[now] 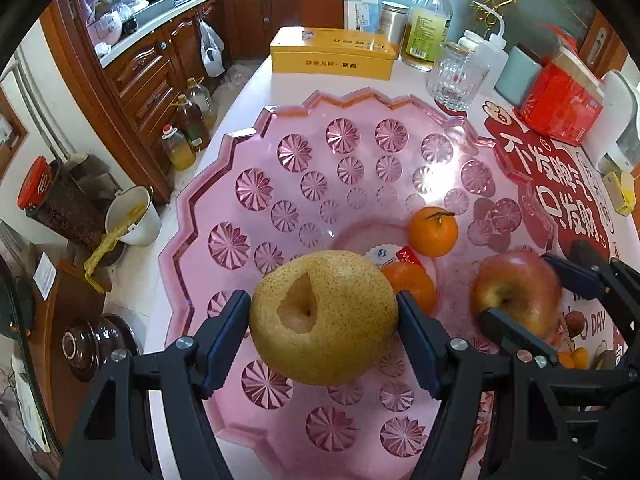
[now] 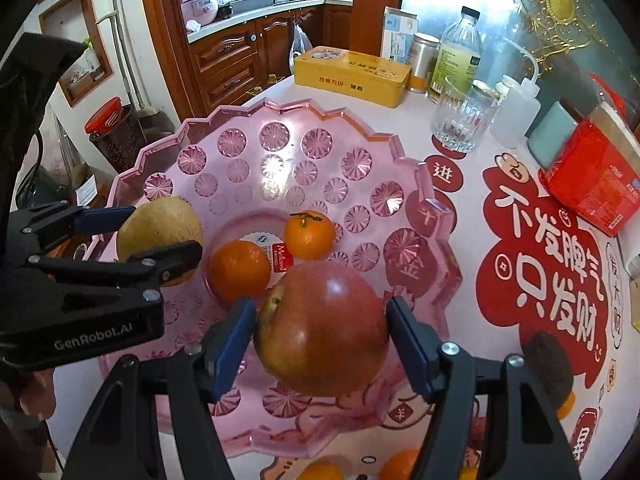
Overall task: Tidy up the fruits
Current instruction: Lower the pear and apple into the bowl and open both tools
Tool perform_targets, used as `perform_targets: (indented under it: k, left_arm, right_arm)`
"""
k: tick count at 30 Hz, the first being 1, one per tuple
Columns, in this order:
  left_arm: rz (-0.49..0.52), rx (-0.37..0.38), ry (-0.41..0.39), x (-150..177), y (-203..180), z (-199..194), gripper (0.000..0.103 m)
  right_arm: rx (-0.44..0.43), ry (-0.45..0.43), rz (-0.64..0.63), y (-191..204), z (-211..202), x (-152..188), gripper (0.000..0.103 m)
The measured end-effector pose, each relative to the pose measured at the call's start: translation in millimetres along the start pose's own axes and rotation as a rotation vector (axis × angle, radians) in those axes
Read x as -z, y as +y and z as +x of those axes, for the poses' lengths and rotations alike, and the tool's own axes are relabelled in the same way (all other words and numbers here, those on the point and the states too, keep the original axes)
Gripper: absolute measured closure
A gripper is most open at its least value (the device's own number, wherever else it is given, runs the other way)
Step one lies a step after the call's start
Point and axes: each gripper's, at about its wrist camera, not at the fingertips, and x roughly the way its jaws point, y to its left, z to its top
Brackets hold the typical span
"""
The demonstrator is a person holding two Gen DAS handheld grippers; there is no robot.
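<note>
A yellow pear (image 1: 324,320) sits clamped between the pads of my left gripper (image 1: 322,322), held over the pink cut-glass bowl (image 1: 256,184). The right gripper (image 2: 322,332) is shut on a red apple (image 2: 324,328), also above the bowl (image 2: 360,168). Two tangerines (image 2: 308,234) (image 2: 240,270) lie on the bowl's floor beside a paper label. In the right wrist view the left gripper (image 2: 160,232) with the pear (image 2: 160,224) hangs at the bowl's left side. In the left wrist view the apple (image 1: 516,292) and right gripper (image 1: 520,288) are at the right.
Behind the bowl stand a yellow tin (image 1: 332,54), a ribbed glass (image 1: 456,76), a bottle of yellow liquid (image 1: 428,24), a squeeze bottle (image 1: 488,56) and a red packet (image 1: 560,104). A red printed mat (image 2: 548,264) covers the table at right. More tangerines (image 2: 400,464) lie near the front edge.
</note>
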Motion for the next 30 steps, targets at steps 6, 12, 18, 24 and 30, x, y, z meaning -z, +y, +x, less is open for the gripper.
perform_targets:
  k: [6, 12, 18, 24, 30]
  left_arm:
    - [0.01, 0.0, 0.005, -2, -3, 4, 0.03]
    - [-0.002, 0.001, 0.021, -1, -1, 6, 0.008]
    - [-0.014, 0.081, 0.058, 4, 1, 8, 0.001]
    - [-0.031, 0.089, 0.061, 14, -1, -7, 0.001]
    - [-0.038, 0.094, 0.04, 27, 0, -36, 0.001]
  right_arm:
    - [-0.045, -0.002, 0.013, -1, 9, 1, 0.035]
    - [-0.041, 0.006, 0.021, -3, 15, 3, 0.033]
    - [-0.077, -0.005, 0.047, -6, 13, 7, 0.032]
    - [-0.093, -0.005, 0.048, 0, 7, 14, 0.032]
    - [-0.103, -0.026, 0.044, 7, -11, 22, 0.032]
